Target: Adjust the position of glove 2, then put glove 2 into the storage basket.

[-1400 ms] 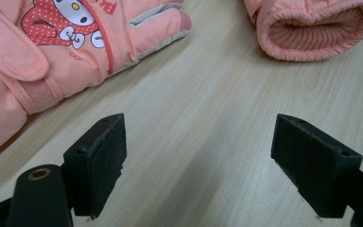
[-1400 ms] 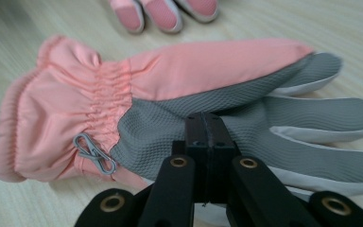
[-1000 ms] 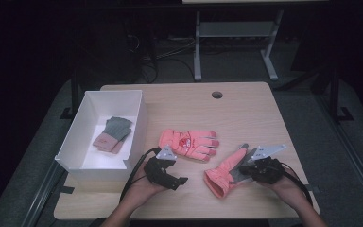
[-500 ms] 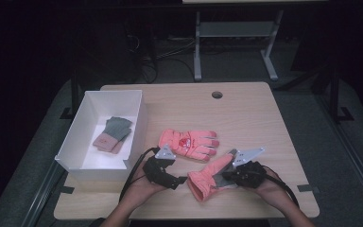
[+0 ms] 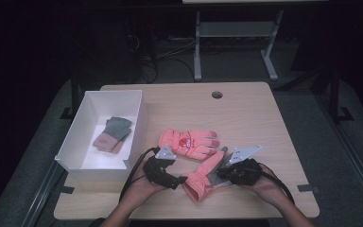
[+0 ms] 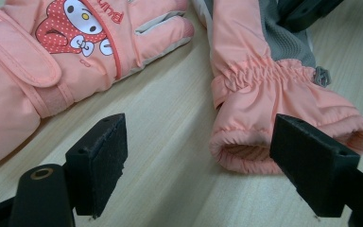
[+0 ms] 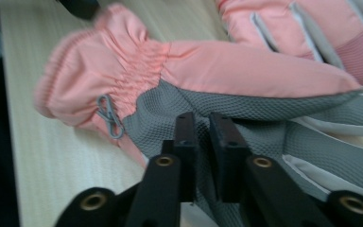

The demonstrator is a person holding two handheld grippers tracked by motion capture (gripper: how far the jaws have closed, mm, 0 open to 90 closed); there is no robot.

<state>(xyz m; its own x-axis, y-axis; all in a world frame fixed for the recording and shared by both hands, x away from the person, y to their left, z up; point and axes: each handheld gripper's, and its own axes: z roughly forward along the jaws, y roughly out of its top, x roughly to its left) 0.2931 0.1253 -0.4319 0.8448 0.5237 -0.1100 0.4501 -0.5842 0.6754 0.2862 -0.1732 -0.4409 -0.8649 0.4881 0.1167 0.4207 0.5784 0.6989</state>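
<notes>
Wooden table (image 5: 246, 111): second pink glove (image 5: 189, 142) beside the held glove (image 5: 203, 177), white box (image 5: 75, 158) left.

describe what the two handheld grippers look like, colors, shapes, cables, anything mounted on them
Both are black. The left gripper and right gripper each carry a grey three-cornered plate on top and trail a black cable toward the person. Up close, each has two flat rectangular black jaws on rounded black arms with brass-coloured ringed holes. No sleeves show: the forearms are bare.

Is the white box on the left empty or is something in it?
Not empty: the white box holds a folded grey and pink glove pair.
</notes>
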